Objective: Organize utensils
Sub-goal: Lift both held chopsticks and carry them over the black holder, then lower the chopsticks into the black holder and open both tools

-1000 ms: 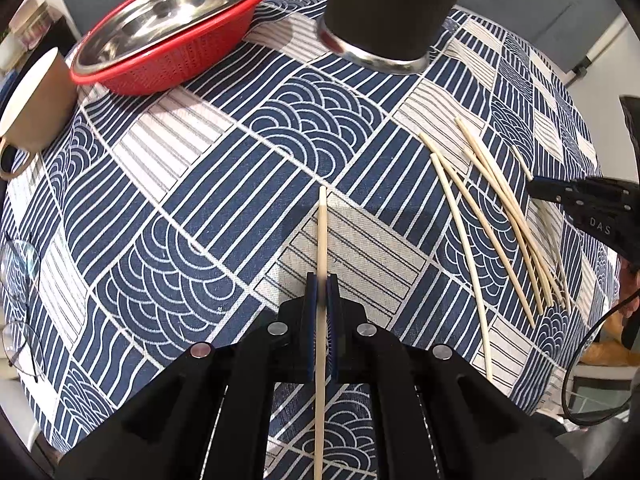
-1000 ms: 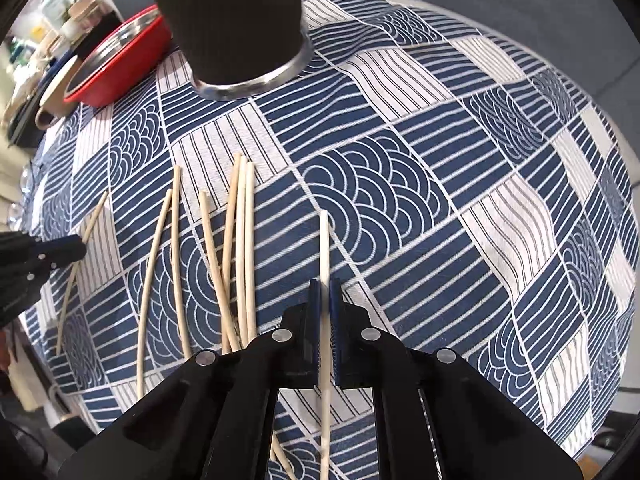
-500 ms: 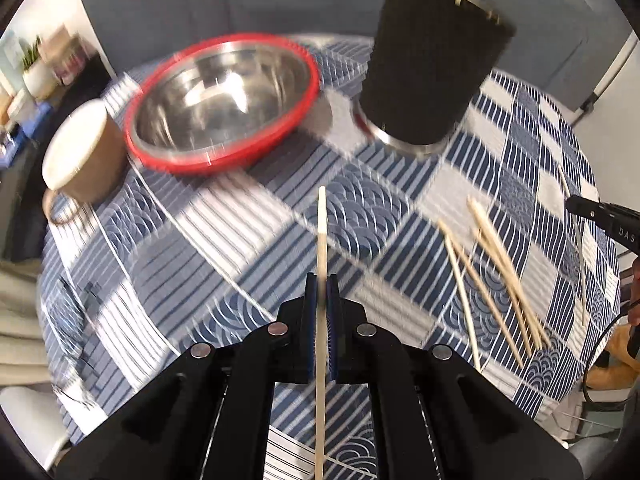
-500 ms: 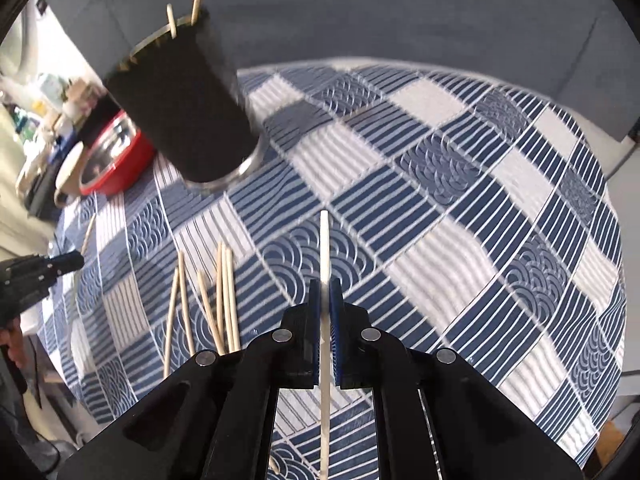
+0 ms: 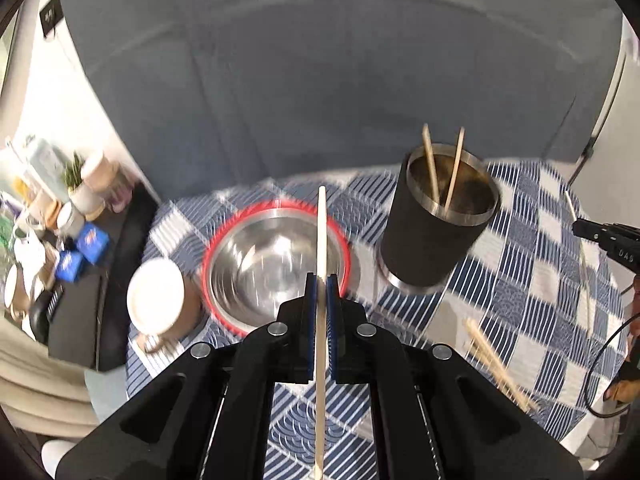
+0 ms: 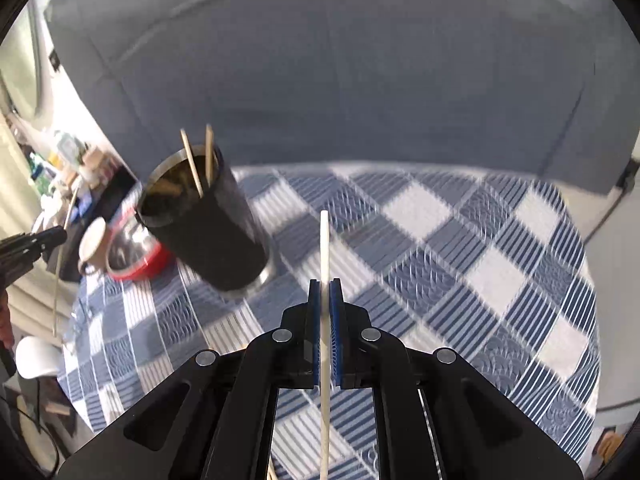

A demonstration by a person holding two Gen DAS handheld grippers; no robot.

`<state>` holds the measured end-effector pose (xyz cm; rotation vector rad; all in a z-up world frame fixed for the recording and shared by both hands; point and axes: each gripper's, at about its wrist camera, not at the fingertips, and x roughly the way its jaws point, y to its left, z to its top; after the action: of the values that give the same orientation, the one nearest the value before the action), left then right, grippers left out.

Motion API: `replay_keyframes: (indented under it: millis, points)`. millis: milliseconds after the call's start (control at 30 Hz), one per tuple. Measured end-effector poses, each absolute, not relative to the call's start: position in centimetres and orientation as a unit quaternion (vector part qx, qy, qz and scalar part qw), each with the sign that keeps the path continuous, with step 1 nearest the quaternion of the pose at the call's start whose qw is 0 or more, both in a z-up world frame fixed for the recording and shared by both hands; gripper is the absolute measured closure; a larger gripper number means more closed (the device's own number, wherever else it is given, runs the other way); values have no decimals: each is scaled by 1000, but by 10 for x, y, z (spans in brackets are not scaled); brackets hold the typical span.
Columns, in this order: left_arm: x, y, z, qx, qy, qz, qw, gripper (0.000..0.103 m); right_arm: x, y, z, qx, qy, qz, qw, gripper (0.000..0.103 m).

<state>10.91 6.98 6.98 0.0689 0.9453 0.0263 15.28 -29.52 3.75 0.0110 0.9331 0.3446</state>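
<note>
Chopsticks were the matter here: one pale chopstick was clenched between the blue pads of the left gripper, running back under the black body and reaching forward over the steel bowl with the red rim; a second chopstick was pinched in the same way by the right gripper, its tip above the blue-and-white patterned tablecloth; both sets of jaws were closed tight on the sticks, with no gap at the pads. The black cylindrical holder with a metal lining stood on the cloth, just to the right of the bowl in the left wrist view; two chopsticks leaned inside it, their ends above its rim. A few loose chopsticks lay on the cloth at the right of that view, blurred. A beige mug sat just beside the bowl on its left. In the left wrist view the right gripper's black tip showed at the right edge; a grey sofa stood behind the table.
</note>
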Motion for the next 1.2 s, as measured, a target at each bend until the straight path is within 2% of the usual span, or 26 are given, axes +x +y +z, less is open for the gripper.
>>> replay_keyframes:
  millis: [467,667,933,1200]
  points:
    - [148,65,160,-1,359,-12,933,98,174,-253,142,-7,321,208,924,98]
    - [174,61,161,-66,356,-58,930,98,188,-233,158,-6,291,229,929,98]
    - [205,44,140,-80,349,-94,929,98,217,-219,153,33,251,256,933,98]
    - [222,40,124,-114,274,-125,947,98,236,-215,138,88,196,271,938,98]
